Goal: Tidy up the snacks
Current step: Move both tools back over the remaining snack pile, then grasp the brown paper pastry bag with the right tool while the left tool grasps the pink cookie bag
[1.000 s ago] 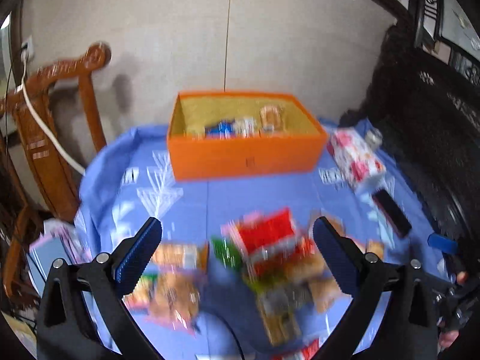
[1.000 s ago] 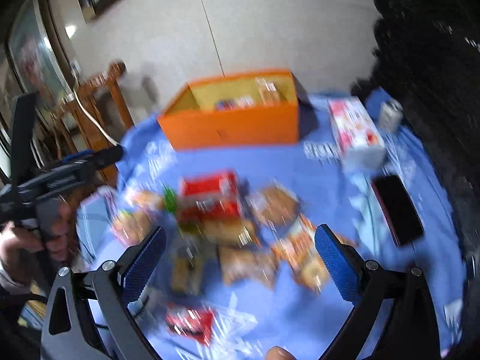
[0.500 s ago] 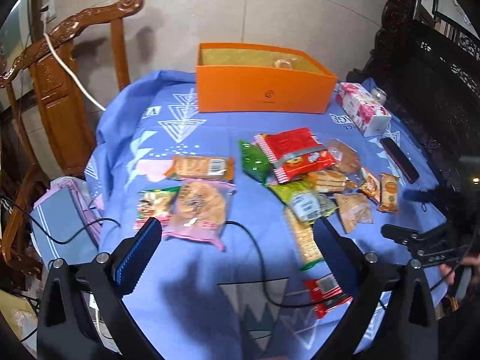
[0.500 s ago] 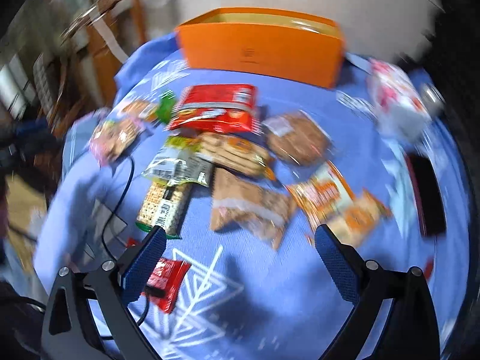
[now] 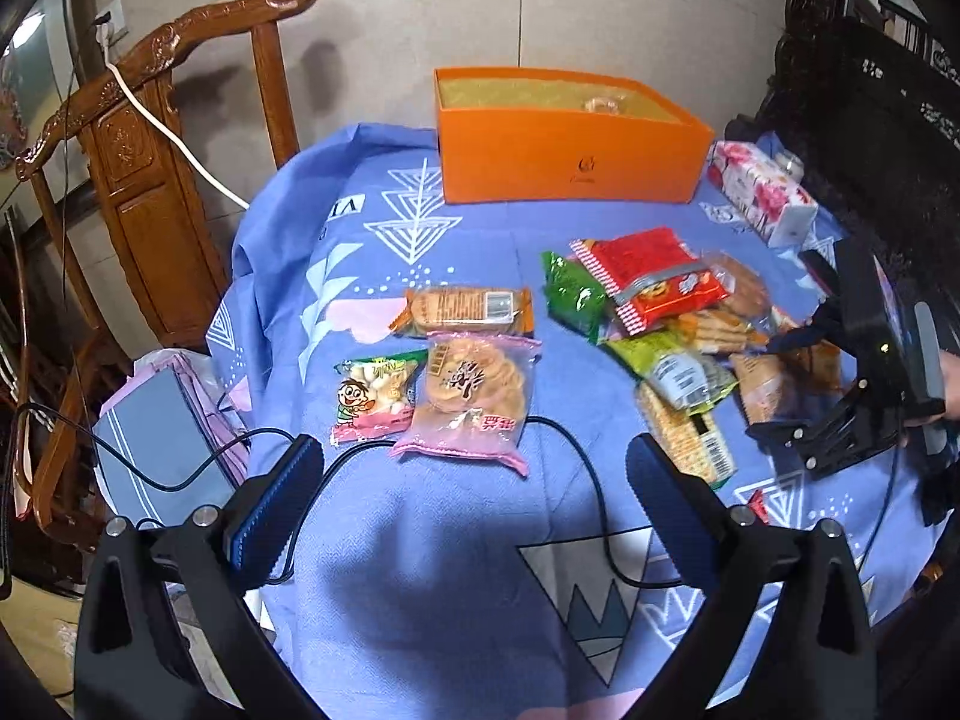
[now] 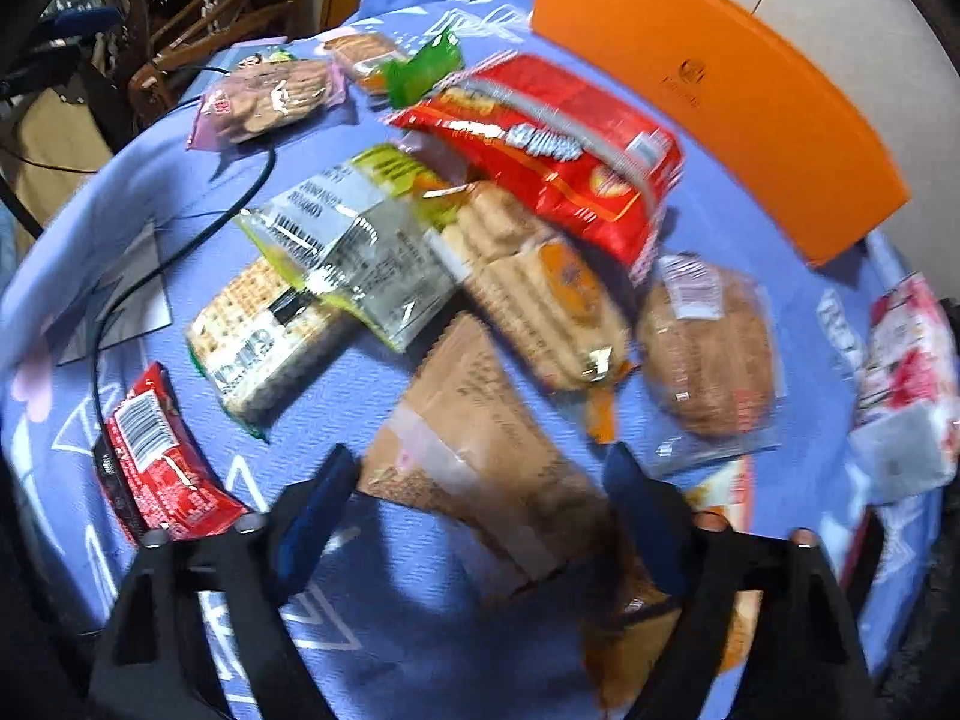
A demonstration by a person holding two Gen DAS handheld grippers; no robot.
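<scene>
Snack packets lie scattered on the blue cloth (image 5: 456, 570). In the right wrist view my right gripper (image 6: 480, 471) points steeply down, jaws closing. A brown biscuit packet (image 6: 480, 438) lies between its fingers, and I see no firm pinch on it. Beyond it lie a red bag (image 6: 558, 150), a silver-green packet (image 6: 360, 246) and a long biscuit pack (image 6: 540, 294). My left gripper (image 5: 474, 468) hangs open and empty just short of a pink cracker packet (image 5: 474, 396). The orange box (image 5: 570, 156) stands at the far edge. The left wrist view also shows the right gripper (image 5: 780, 387).
A black cable (image 5: 588, 468) runs across the cloth between the left fingers. A flowered tissue pack (image 5: 762, 192) lies right of the box. A carved wooden chair (image 5: 138, 180) stands at the left, and dark furniture (image 5: 870, 90) at the right. A small red packet (image 6: 156, 456) lies near the front edge.
My right gripper has dropped close to the table and rolled, and its jaws have narrowed around the brown packet. The left gripper first swung toward the left snacks and has since barely moved.
</scene>
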